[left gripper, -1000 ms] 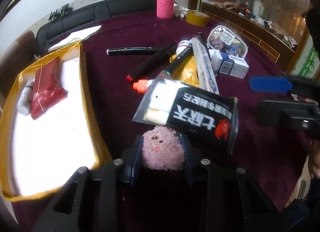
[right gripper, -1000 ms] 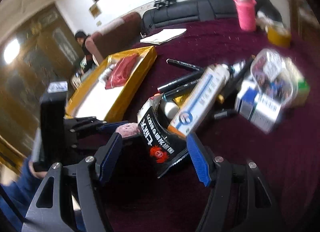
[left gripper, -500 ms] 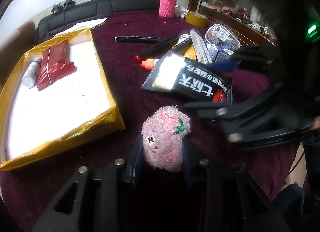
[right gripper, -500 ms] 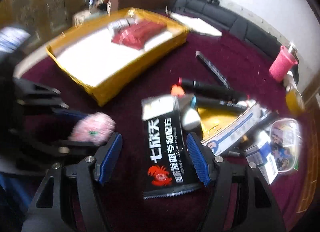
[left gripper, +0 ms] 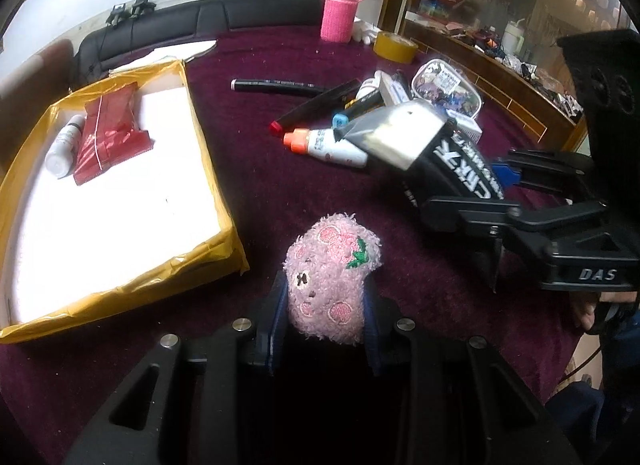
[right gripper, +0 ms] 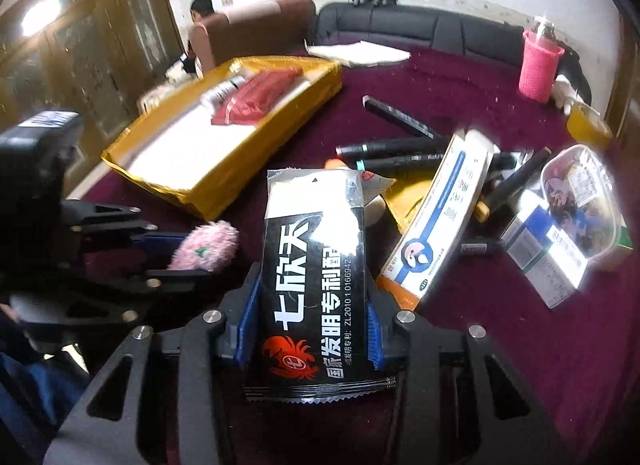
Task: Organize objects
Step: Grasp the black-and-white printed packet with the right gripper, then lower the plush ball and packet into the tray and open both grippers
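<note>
your yellow-wrapped tray (left gripper: 208, 169) sits at nine o'clock of the left wrist view, on the dark red tablecloth (left gripper: 248, 193). inside it, toward its ten o'clock corner, a white bottle (left gripper: 64, 147) lies just beside a red foil pouch (left gripper: 108, 133), the two touching along their sides.

at six o'clock of that view your left gripper (left gripper: 325, 305) is clamped on the pink plush toy (left gripper: 332, 277); both blue pads press its sides and its embroidered top pokes up above them.

past the toy, at twelve to one o'clock, the loose pile lies on the cloth: a black marker (left gripper: 276, 85) on its own, a red-capped marker (left gripper: 316, 113), an orange-capped tube (left gripper: 324, 143) and a clear plastic case (left gripper: 446, 85). farther back at twelve o'clock stands a pink knitted cup (left gripper: 340, 17), with a yellow tape roll (left gripper: 395, 47) at its three o'clock side.

at three o'clock your right gripper (right gripper: 310, 331) reaches in from the edge. its jaws are closing, and in the right wrist view the black sachet (right gripper: 314, 277) stands between the blue pads, which touch both its edges; its silver top is raised off the pile. at two o'clock of the sachet in that view a white and blue box (right gripper: 444, 217) leans on the markers, and your left gripper with the toy shows at nine o'clock.
</note>
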The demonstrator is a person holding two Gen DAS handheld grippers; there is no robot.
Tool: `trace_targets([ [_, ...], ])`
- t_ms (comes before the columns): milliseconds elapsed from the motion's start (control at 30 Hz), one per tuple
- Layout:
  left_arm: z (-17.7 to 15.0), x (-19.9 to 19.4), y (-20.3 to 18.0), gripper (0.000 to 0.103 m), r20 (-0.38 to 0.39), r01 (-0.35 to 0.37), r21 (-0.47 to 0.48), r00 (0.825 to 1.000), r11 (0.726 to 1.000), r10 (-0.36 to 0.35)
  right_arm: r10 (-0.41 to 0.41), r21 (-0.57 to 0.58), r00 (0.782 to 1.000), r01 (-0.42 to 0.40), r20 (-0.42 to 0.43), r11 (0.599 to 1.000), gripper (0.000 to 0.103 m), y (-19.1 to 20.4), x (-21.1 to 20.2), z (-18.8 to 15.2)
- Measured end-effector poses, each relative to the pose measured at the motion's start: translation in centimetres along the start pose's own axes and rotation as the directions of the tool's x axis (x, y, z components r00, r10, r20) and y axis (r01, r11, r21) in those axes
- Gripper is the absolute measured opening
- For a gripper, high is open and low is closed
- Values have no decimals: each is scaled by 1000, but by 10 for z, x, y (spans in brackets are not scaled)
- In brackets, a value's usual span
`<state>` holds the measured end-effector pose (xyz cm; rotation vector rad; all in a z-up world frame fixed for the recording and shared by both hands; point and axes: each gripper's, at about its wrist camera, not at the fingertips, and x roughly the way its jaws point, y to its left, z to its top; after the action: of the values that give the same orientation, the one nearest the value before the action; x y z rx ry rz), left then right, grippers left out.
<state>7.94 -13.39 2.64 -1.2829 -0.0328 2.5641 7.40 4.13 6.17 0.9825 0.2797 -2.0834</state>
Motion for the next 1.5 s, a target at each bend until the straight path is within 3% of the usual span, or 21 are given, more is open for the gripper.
trace_targets([
  [267,5,-19,-1,29,47,14,0,999,1000,-14,54,-9,994,-54,92,999,41,14,-24,10],
  [667,8,-50,27,29,128,21,-54,992,998,-14,84,-12,991,-83,108,996,41,25,-24,22],
  [1100,5,-83,108,29,209,-48,-216,973,975,94,155,37,986,-157,57,987,41,39,6,62],
  [1500,23,-78,183,29,154,-128,-316,971,940,184,187,118,982,-184,-15,976,41,50,72,139],
])
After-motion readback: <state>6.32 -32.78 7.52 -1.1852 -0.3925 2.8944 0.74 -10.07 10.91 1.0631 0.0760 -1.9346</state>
